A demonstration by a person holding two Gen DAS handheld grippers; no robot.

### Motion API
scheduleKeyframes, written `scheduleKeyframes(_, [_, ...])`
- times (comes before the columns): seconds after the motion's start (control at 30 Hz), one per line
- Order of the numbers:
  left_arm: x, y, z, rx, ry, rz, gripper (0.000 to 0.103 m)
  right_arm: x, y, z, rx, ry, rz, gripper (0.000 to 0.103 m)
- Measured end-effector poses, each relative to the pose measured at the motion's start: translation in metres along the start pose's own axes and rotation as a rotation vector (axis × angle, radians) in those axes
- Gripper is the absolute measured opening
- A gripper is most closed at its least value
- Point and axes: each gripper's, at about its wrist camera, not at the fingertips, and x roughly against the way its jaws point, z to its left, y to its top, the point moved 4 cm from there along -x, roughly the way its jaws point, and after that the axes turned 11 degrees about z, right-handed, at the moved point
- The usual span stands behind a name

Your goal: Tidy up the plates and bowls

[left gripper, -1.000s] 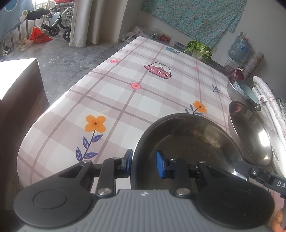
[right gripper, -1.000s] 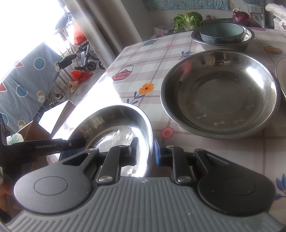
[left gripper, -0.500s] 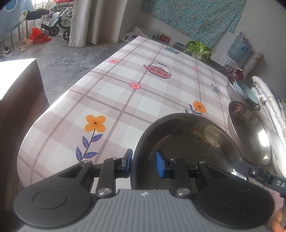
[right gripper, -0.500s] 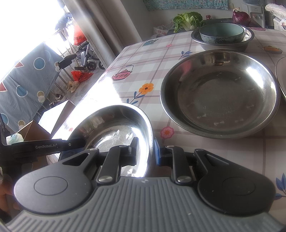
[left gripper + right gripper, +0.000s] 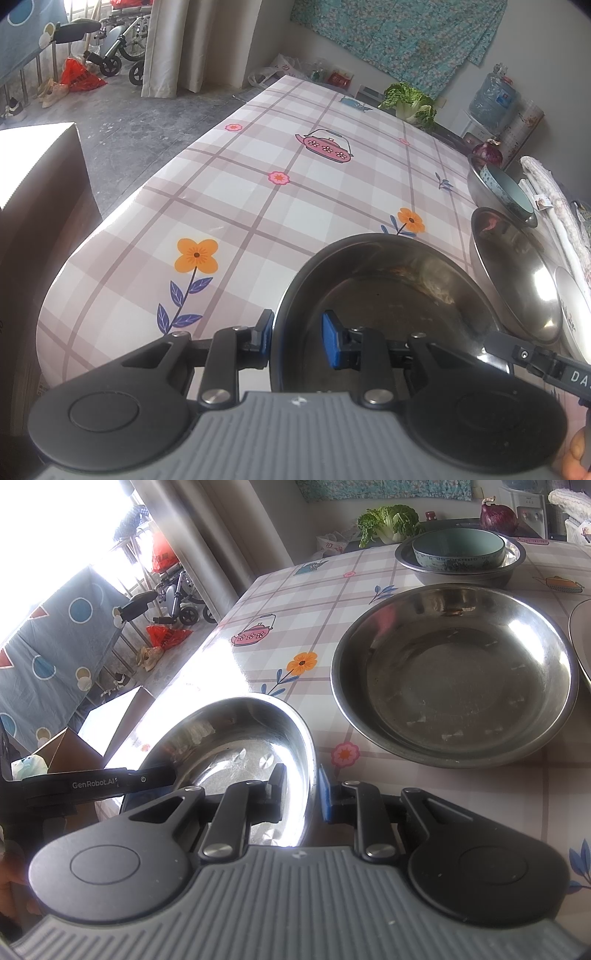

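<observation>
A small steel bowl (image 5: 384,295) (image 5: 240,742) is at the table's near end. My left gripper (image 5: 297,339) is shut on its left rim, one finger outside, one inside. My right gripper (image 5: 301,794) is shut on its right rim the same way. A larger steel basin (image 5: 454,675) (image 5: 517,273) stands just beyond it. Farther back a teal bowl (image 5: 458,548) (image 5: 508,190) sits inside another steel basin (image 5: 461,570). A white plate's edge (image 5: 570,310) (image 5: 580,642) shows at the far right.
The checked tablecloth (image 5: 295,192) has open space to the left. A cabbage (image 5: 388,520) and a purple onion (image 5: 498,517) lie at the far end. A cardboard box (image 5: 37,192) stands on the floor beside the table's left edge.
</observation>
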Motion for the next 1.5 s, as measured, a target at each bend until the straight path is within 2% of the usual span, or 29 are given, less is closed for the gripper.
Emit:
scheduleKeyframes(1.1, [-0.0022, 0.0021, -0.0002, -0.011, 0.009, -0.003, 0.029, -0.0004, 0.0018, -0.0008, 0.003, -0.018, -0.012, 0.018])
scheduleKeyframes(1.23, [-0.0034, 0.0051, -0.0009, -0.023, 0.025, -0.005, 0.028, -0.0021, -0.0012, -0.0003, 0.005, -0.026, -0.019, 0.016])
scheduleKeyframes(1.33, [-0.0041, 0.0063, -0.0024, -0.035, 0.046, -0.009, 0.023, -0.0020, -0.0022, -0.0021, 0.001, -0.025, -0.023, 0.016])
scheduleKeyframes(1.5, [-0.0026, 0.0056, -0.0022, -0.034, 0.041, -0.020, 0.021, -0.0003, -0.0017, -0.0022, 0.007, -0.020, -0.037, 0.010])
